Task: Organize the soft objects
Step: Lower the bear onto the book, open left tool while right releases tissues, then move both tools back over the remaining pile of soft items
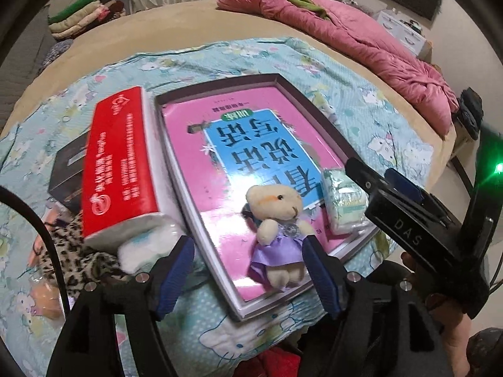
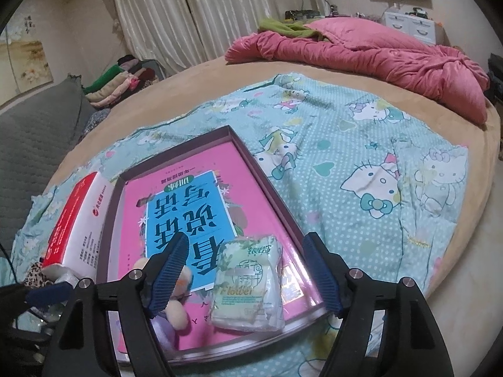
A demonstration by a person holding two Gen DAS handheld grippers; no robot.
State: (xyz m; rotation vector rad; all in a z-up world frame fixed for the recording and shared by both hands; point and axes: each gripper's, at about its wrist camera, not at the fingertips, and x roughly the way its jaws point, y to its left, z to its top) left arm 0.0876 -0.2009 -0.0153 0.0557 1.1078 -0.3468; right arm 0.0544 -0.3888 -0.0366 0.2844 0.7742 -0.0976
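Fingers, left point(image 1: 248, 270): wide apart, empty; my teddy point(image 1: 276, 226) lies between them, untouched.
Fingers, right point(image 2: 243, 271): wide apart, empty, straddling the tissue pack point(image 2: 248, 286).
Place: both in the tray's point(image 1: 311, 100) near end.
Teddy's axis: head far, feet near.

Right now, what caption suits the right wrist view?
Open right gripper over a tissue pack in a shallow box on a bed.

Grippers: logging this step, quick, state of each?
Left gripper: open, plush bear between its jaws, ungripped.
Right gripper: open, tissue pack between its jaws, ungripped.
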